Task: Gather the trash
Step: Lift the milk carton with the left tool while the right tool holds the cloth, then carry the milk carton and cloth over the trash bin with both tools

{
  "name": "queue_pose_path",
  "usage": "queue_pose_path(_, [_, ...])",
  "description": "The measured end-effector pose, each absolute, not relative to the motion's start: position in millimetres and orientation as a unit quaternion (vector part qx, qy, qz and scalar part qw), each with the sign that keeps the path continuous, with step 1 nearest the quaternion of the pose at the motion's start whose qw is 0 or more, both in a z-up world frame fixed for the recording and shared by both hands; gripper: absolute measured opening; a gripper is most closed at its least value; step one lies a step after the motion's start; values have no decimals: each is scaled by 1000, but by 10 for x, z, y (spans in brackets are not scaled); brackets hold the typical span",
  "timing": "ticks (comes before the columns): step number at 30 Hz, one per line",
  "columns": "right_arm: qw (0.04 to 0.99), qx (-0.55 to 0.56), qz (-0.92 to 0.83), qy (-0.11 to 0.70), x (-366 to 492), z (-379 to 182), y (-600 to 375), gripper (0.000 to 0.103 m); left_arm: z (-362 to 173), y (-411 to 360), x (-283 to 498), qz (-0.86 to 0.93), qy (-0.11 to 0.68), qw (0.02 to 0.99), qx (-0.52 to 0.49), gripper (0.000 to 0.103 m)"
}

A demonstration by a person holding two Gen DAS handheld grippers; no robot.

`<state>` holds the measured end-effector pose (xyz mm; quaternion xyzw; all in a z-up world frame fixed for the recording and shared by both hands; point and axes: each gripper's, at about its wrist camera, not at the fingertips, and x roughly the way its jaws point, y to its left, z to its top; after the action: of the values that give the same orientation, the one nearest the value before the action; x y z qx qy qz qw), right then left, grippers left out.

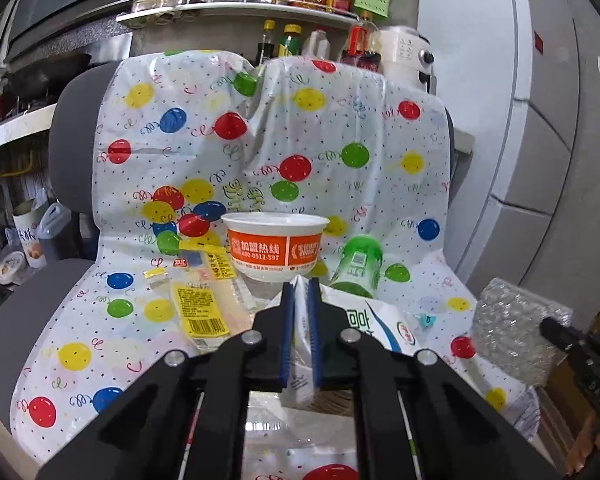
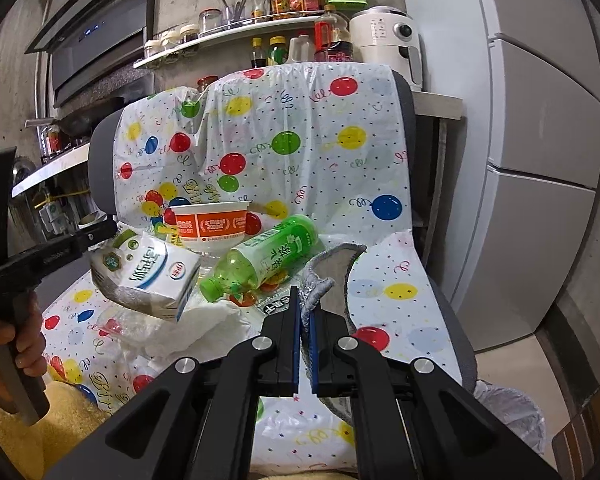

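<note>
Left gripper (image 1: 301,294): fingers narrow, clamping a white milk carton (image 2: 148,276)
Right gripper (image 2: 305,308): fingers narrow, pinching a torn silver wrapper (image 2: 332,268)
Hidden: carton base behind the left fingers

Both grippers, left gripper (image 1: 301,292) and right gripper (image 2: 305,300), are matte black with blue ribbed pads (image 2: 296,344) and round silver screws (image 2: 261,343); a bare-skinned hand (image 2: 18,344) grips a black handle.

Bright, even light; sharp centre, fisheye-warped dark edges.
</note>
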<state>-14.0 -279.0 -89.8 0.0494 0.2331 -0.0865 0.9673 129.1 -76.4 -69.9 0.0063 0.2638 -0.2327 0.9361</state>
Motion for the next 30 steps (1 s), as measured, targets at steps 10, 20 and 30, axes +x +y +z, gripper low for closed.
queue_pose_path(10, [965, 49, -91, 242, -247, -975, -2845, 4, -1304, -810, 1424, -216, 326, 920, 23, 72])
queue_pose_path(20, [964, 43, -80, 250, -154, -1012, -2729, 4, -1541, -783, 1470, -235, 355, 905, 22, 78])
queue_pose_path(30, [964, 40, -83, 249, -139, -1017, -2692, 4, -1396, -792, 1446, -245, 343, 907, -7, 25])
